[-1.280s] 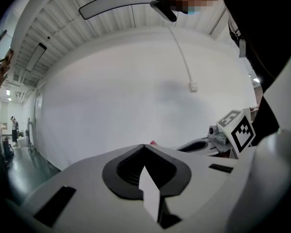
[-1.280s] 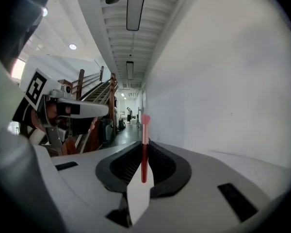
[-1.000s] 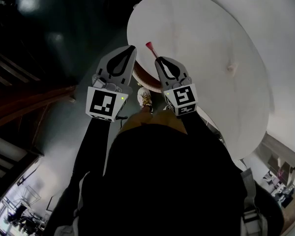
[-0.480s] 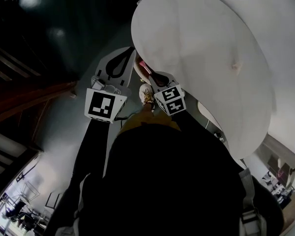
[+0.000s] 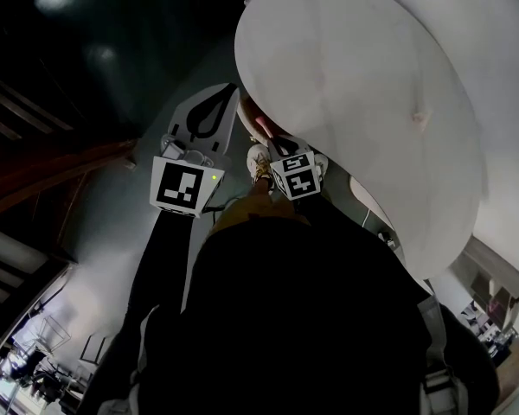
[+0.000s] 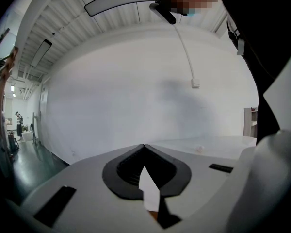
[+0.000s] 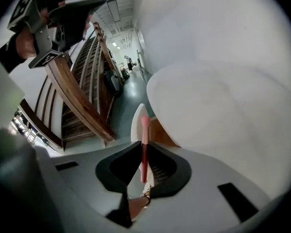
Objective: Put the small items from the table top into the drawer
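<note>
**Right tool lowering a stick toward the drawer**

A second ago the right tool (image 5: 275, 143) lay level at the rim of the round white worktop (image 5: 355, 76), near the centre of the head view, with the tip of its stick above that rim. It now sits lower in the frame and is tipped steeply downward, its marker cube turned up toward the camera. It stays clenched on the pink-tipped stick (image 7: 144, 127), whose dark red shaft runs between the pads. In the right gripper view the stick's tip points at the open drawer (image 7: 137, 123), seen as a white front with a brown inside just under the worktop's edge at centre frame. The stick is judged to be close to release, but it is still held and not yet in the drawer.

The left tool (image 6: 144, 146), left of centre in the head view, has kept its place. Its jaws are closed tip to tip, with nothing between them.

Count: two tools, one worktop, one drawer and one stick in transit. One pale small item (image 5: 419, 116) remains on the worktop at the right of the head view, well apart from both tools. It is too small to identify.
</note>
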### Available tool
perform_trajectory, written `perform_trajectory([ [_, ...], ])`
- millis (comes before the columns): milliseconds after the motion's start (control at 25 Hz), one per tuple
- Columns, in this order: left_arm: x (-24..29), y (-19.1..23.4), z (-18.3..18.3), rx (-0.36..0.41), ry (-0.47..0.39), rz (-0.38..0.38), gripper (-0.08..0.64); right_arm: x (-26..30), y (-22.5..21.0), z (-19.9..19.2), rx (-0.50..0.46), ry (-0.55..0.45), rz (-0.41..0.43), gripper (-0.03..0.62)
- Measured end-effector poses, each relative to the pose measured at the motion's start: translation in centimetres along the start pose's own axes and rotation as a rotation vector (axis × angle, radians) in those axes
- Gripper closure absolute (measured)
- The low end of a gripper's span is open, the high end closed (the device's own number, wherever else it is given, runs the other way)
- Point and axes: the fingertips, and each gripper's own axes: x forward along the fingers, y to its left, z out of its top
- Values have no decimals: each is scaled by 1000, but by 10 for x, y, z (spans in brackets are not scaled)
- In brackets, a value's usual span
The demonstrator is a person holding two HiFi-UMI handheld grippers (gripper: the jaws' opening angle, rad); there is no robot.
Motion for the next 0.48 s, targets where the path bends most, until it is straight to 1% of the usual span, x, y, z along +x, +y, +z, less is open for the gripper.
perform_trajectory([
  [200, -1, 4, -1, -3, 0, 1, 548, 3, 2, 0, -2, 12, -10, 528],
  [240, -1, 4, -1, -4, 1, 1, 548, 3, 2, 0, 15, 14, -9, 528],
  [360, -2, 4, -2, -8, 2, 3, 548, 4, 4, -5, 154, 22, 17, 528],
  [480, 0, 3, -2, -10, -1, 3, 548, 5, 5, -9, 212, 28, 20, 528],
])
